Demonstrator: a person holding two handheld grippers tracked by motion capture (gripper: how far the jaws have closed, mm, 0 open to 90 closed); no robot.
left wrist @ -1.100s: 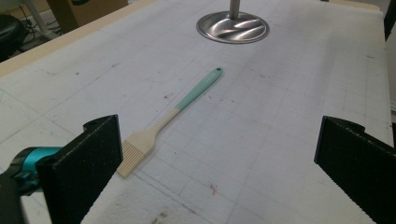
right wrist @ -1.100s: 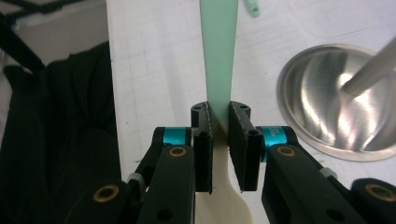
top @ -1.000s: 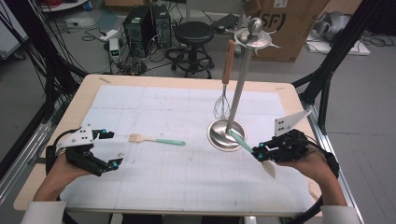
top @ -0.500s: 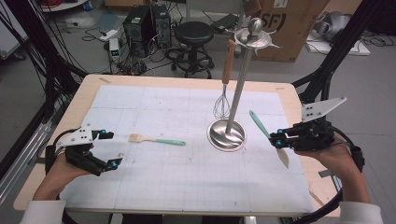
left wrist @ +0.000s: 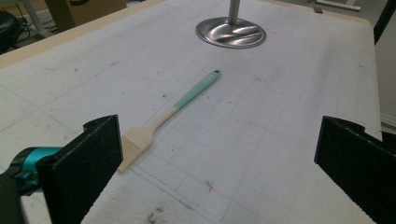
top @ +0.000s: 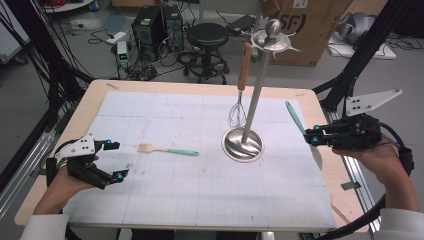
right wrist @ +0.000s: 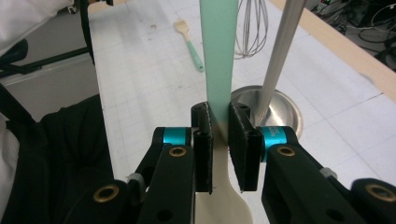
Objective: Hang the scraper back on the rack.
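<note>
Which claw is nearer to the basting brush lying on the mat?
Left. The left claw hovers open just beside the basting brush; the right claw is across the table past the stand base, shut on a spatula.

Even, soft light from overhead falls on the table (top: 150, 100), bright without harsh shadows. The steel stand base (top: 243, 145) catches mild glare. The high view is slightly soft and grainy. In the gripper views, the near black jaws are blurred, and the table's far edge goes hazy.
</note>
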